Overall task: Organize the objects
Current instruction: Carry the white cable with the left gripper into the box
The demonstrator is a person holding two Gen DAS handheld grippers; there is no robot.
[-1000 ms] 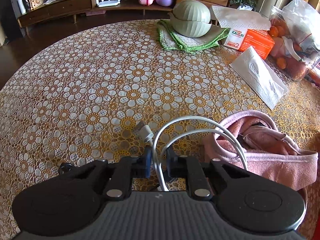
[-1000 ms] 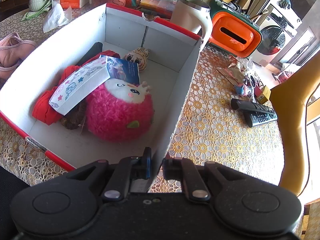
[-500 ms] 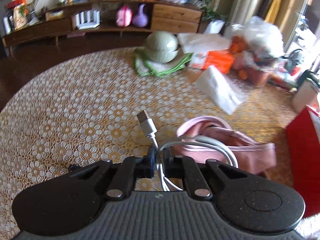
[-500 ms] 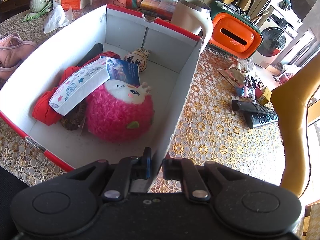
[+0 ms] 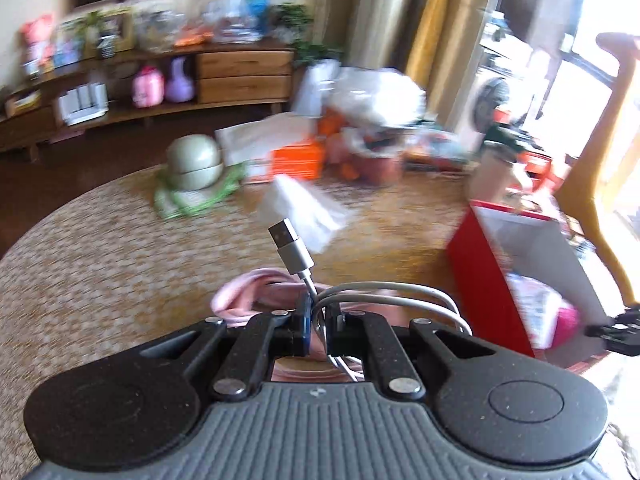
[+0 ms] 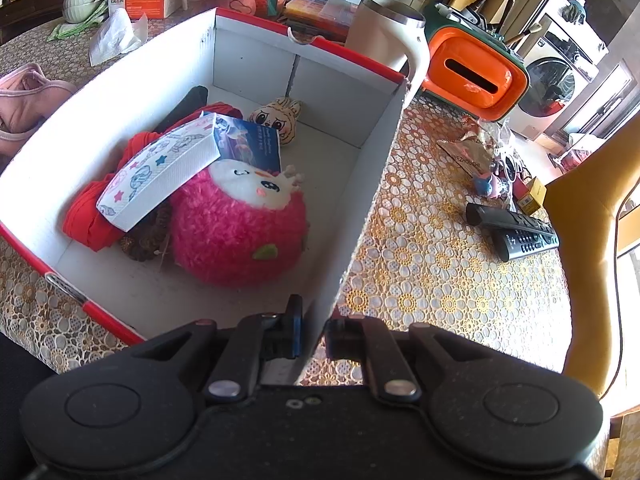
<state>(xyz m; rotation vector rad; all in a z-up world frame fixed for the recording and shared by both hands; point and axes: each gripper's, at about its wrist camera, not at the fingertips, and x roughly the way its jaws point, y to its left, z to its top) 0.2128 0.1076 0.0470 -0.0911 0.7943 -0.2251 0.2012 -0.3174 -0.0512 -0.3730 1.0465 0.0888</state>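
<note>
Cable pinched in left claw above lace-clothed table; right claw grips box wall.

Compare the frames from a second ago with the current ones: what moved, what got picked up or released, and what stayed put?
The left gripper, shut on the coiled white USB cable, has lifted it off the tablecloth and swung toward the red box, which now shows in its view. The pink cloth pouch stayed on the table. The right gripper remains clamped on the box wall; the pink plush toy and other contents are unchanged.
</note>
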